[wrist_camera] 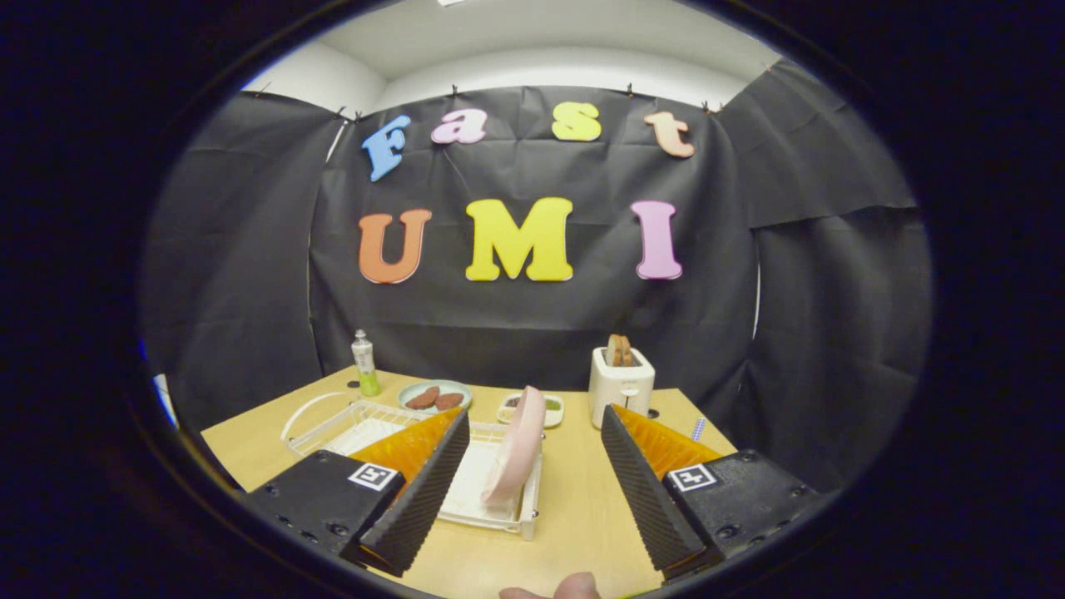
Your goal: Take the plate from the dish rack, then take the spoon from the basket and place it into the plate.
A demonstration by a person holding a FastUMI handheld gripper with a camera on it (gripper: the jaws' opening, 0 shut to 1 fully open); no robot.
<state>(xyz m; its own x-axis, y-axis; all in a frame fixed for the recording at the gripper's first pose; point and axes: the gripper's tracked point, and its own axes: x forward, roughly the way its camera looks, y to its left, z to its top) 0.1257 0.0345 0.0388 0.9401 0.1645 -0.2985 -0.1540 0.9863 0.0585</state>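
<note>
A pink plate (517,449) stands on edge in the white dish rack (491,516) on the wooden table. It is just ahead of my gripper (535,416), in the gap between the fingers and closer to the left one. The gripper is open and holds nothing. A white wire basket (333,420) with a loop handle sits against the rack's left side, partly hidden behind the left finger. I cannot make out the spoon in it.
Beyond the rack stand a green-bottomed bottle (364,363), a pale dish with brown food (434,396), a small white tray (553,409) and a white toaster (621,384) holding bread. Bare table (582,516) lies right of the rack. A person's fingertip (574,586) shows below the fingers.
</note>
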